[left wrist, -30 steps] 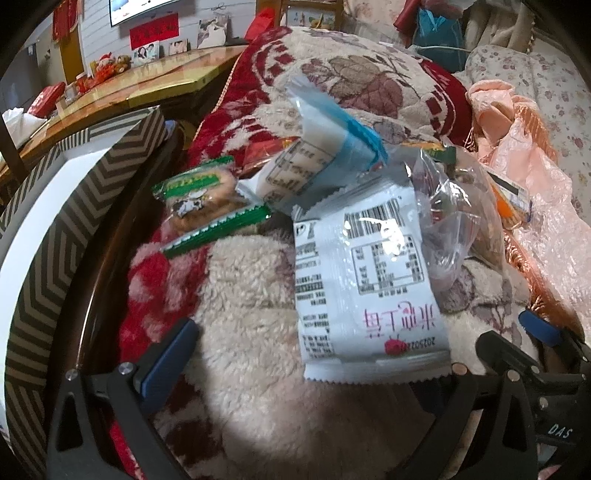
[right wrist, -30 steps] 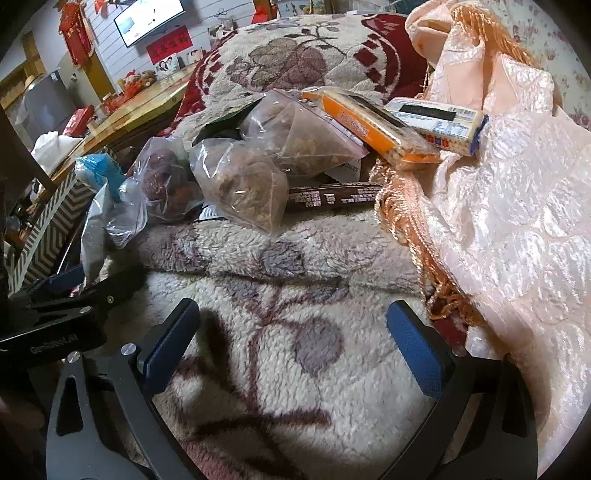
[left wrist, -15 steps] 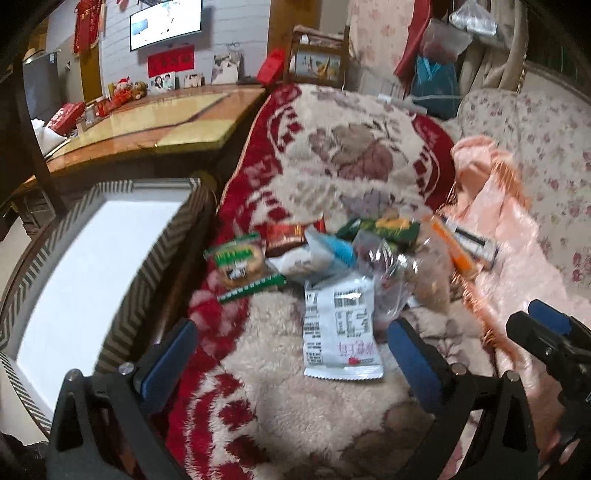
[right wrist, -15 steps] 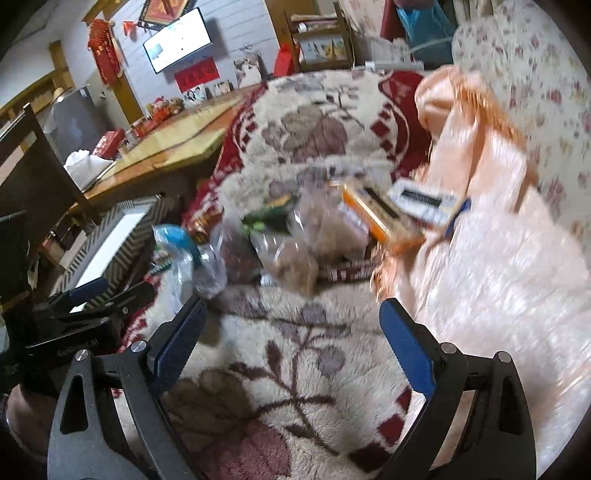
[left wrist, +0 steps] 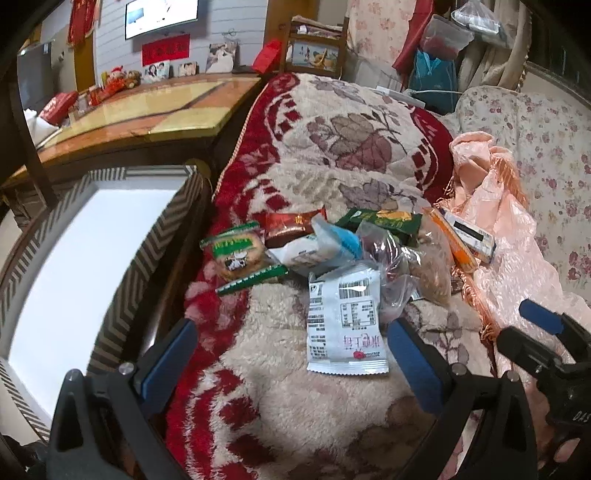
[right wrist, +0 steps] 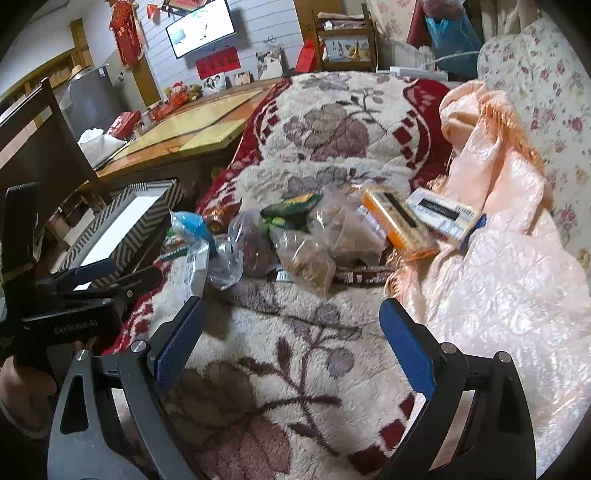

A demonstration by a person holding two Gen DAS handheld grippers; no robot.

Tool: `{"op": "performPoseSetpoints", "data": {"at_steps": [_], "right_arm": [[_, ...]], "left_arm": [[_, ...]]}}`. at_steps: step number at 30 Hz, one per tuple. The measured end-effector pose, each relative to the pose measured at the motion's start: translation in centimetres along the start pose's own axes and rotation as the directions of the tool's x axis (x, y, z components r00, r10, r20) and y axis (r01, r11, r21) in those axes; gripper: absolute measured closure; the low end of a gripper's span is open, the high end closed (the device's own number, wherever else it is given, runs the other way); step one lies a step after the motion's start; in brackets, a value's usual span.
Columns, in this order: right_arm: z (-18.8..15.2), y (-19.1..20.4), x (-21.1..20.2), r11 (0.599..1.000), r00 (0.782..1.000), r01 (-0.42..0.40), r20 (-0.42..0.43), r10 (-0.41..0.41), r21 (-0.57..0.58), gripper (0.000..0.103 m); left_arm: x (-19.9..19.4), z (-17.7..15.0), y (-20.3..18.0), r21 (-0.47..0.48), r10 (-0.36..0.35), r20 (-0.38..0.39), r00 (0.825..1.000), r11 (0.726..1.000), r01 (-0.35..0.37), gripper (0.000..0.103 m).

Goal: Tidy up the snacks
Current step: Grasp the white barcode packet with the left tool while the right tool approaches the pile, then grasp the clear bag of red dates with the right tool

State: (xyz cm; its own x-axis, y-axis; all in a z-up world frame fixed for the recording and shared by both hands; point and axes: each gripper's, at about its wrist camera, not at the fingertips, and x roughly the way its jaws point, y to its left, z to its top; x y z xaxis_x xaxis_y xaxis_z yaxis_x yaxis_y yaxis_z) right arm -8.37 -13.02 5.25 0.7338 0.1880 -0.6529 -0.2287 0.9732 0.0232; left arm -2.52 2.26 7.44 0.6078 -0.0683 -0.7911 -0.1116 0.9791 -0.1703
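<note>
We see a plush blanket (left wrist: 332, 387), cream with red borders and a mauve flower pattern, spread over a sofa; it carries all the snacks. Left gripper (left wrist: 291, 354) hovers near, jaws wide apart, holding nothing. Right gripper (right wrist: 291, 336) likewise, jaws spread and empty above the bare pile.

Snack pile sits mid-blanket, beyond both grippers. Nearest: a white packet (left wrist: 345, 321) lying flat, barcode side up. Left of it a green-trimmed biscuit pack (left wrist: 238, 254); behind, a red wrapper (left wrist: 291, 225) and a dark green pouch (left wrist: 384, 219). Clear bags of brown snacks (right wrist: 306, 258) lie bunched in the middle. On the right, an orange box (right wrist: 399, 221) and a white carton (right wrist: 443, 214), side by side, rest against a peach quilted cloth (right wrist: 498, 266).

Left of the blanket, touching its edge: a box with chevron-striped rim (left wrist: 155, 251), white inside.

Far left, a glossy wooden counter (left wrist: 147, 107) with small red items. A wall screen (right wrist: 201, 27) hangs beyond. A floral sofa back (left wrist: 535, 147) closes the right.
</note>
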Motion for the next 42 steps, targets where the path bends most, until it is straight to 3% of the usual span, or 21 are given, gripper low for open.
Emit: {"op": "performPoseSetpoints", "data": {"at_steps": [10, 12, 16, 18, 19, 25, 30, 38, 42], "right_arm": [[-0.4, -0.4, 1.0, 1.0, 0.999, -0.013, -0.037, 0.013, -0.001, 0.008], [-0.4, -0.6, 1.0, 1.0, 0.999, -0.017, -0.041, 0.017, 0.005, 0.008], [-0.4, -0.7, 1.1, 1.0, 0.999, -0.013, -0.044, 0.013, 0.001, 0.008], [-0.4, -0.7, 1.2, 1.0, 0.999, -0.015, -0.047, 0.015, 0.003, 0.008], [-0.4, -0.7, 1.3, 1.0, 0.999, -0.015, -0.049, 0.016, 0.003, 0.009], [0.0, -0.1, 1.8, 0.999, 0.998, -0.03, -0.059, 0.028, -0.017, 0.01], [0.9, 0.5, 2.5, 0.998, 0.996, -0.065, -0.064, 0.064, -0.017, 0.01], [4.0, 2.7, 5.6, 0.987, 0.984, -0.152, -0.099, 0.146, -0.057, 0.026], [5.2, 3.6, 8.3, 0.983, 0.976, -0.17, -0.148, 0.158, -0.068, 0.027]], "left_arm": [[2.4, 0.8, -0.8, -0.021, -0.087, -0.038, 0.995, 0.996, 0.086, 0.0], [3.1, 1.0, -1.2, -0.01, -0.102, -0.042, 0.994, 0.995, 0.101, 0.005], [5.4, 0.9, -2.0, 0.06, -0.108, -0.118, 0.987, 0.991, 0.116, 0.037], [5.7, 0.9, -2.0, 0.061, -0.129, -0.117, 0.985, 0.989, 0.137, 0.039], [5.6, 1.0, -2.1, 0.07, -0.132, -0.107, 0.985, 0.988, 0.14, 0.047], [4.2, 1.0, -2.4, 0.128, -0.173, -0.094, 0.98, 0.974, 0.185, 0.047], [3.3, 0.7, -1.9, 0.118, -0.179, -0.098, 0.979, 0.975, 0.19, 0.047], [0.7, 1.3, -0.3, 0.096, -0.168, -0.069, 0.983, 0.98, 0.174, 0.047], [-0.1, 1.6, 1.0, 0.069, -0.184, -0.069, 0.98, 0.98, 0.189, 0.047]]}}
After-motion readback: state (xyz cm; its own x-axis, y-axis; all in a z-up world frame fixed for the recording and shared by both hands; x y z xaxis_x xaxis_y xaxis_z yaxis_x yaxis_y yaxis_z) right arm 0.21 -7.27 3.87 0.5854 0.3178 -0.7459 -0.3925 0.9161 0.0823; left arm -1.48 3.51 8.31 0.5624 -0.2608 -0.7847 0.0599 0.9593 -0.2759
